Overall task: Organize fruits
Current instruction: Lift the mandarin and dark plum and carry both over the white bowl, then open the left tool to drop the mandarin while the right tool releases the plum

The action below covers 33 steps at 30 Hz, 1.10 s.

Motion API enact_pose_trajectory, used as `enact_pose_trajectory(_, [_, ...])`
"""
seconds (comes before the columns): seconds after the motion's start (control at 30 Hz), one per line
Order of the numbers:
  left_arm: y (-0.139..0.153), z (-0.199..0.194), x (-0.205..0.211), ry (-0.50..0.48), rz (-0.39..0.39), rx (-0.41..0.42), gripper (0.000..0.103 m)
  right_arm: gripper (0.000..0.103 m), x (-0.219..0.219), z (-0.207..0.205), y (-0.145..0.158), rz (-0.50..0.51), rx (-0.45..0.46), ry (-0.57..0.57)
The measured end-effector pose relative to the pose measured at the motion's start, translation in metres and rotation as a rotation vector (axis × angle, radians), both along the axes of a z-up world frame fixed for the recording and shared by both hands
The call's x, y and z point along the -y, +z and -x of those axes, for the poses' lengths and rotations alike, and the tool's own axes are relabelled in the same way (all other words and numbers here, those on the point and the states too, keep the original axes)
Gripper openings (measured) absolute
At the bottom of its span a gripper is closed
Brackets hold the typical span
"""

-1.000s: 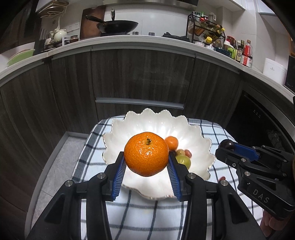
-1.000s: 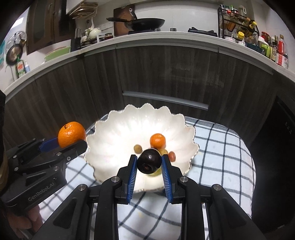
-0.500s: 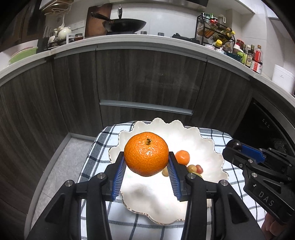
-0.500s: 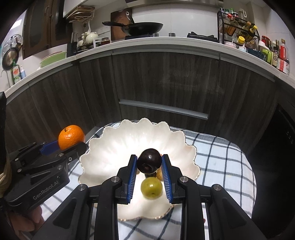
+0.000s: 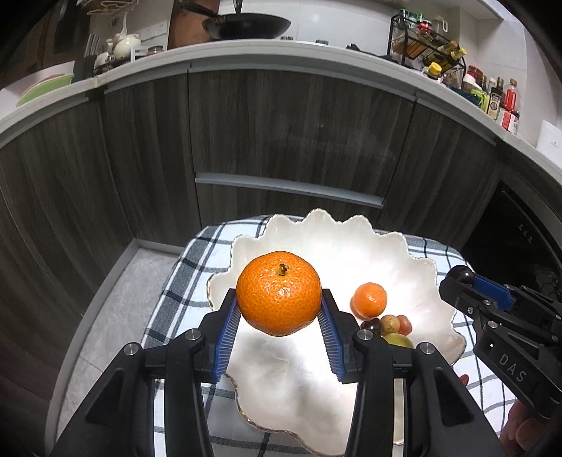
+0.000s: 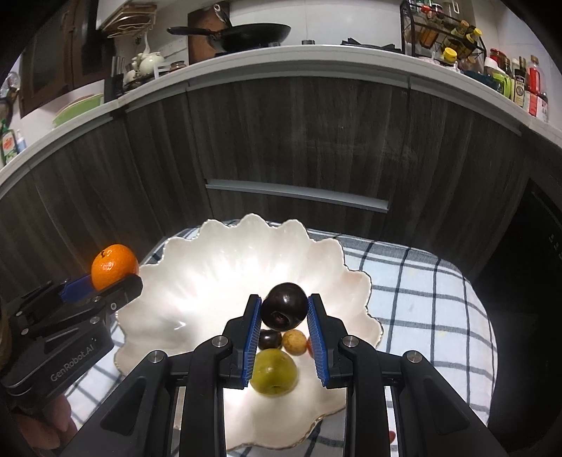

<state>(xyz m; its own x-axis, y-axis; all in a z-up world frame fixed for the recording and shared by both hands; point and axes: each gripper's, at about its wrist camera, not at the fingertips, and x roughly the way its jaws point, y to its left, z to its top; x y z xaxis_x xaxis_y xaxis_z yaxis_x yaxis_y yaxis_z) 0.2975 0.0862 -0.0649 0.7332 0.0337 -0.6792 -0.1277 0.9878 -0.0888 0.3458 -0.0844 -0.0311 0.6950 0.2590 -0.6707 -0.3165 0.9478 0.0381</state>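
My left gripper (image 5: 279,309) is shut on a large orange (image 5: 279,293) and holds it above the near left part of a white scalloped bowl (image 5: 316,242). My right gripper (image 6: 284,311) is shut on a dark plum (image 6: 283,306) above the bowl (image 6: 217,267). In the bowl lie a small mandarin (image 5: 369,299), a green fruit (image 6: 274,371), a small dark fruit (image 6: 269,339), a yellowish one (image 6: 294,341) and a reddish one (image 5: 404,324). The right gripper also shows in the left wrist view (image 5: 460,277), the left gripper with the orange in the right wrist view (image 6: 114,269).
The bowl sits on a blue-and-white checked cloth (image 6: 421,281) over a small table. Dark wooden cabinets (image 5: 281,140) stand close behind, under a counter with a wok (image 5: 246,24) and bottles (image 5: 498,102). Grey floor (image 5: 105,316) lies to the left.
Both grippers have risen and pulled back from the bowl, still holding their fruits. A small dark fruit now shows in the bowl among the others.
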Motion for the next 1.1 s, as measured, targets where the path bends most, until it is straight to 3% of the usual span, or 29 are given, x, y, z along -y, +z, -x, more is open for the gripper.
enact_pose_trajectory(0.73, [-0.023, -0.015, 0.011, -0.062, 0.012, -0.077, 0.045, 0.029, -0.002, -0.014, -0.018, 0.023, -0.052, -0.001])
enact_pose_trajectory(0.83, [-0.023, -0.013, 0.011, -0.057, 0.004, -0.082, 0.046, 0.037, 0.000, -0.014, -0.017, 0.019, -0.052, -0.018])
enact_pose_trajectory(0.87, [-0.024, -0.013, 0.011, -0.054, 0.002, -0.089, 0.047, 0.046, 0.002, -0.014, -0.016, 0.016, -0.052, -0.024])
enact_pose_trajectory(0.93, [-0.023, -0.011, 0.010, -0.044, -0.001, -0.081, 0.074, 0.057, 0.004, -0.014, -0.014, 0.007, -0.043, -0.034])
enact_pose_trajectory(1.0, [-0.017, -0.006, 0.009, -0.025, -0.020, -0.043, 0.081, 0.065, 0.005, -0.012, -0.013, 0.015, -0.031, -0.044])
enact_pose_trajectory(1.1, [-0.013, -0.006, 0.007, -0.023, -0.021, -0.037, 0.083, 0.069, 0.005, -0.008, -0.010, 0.033, -0.012, -0.048])
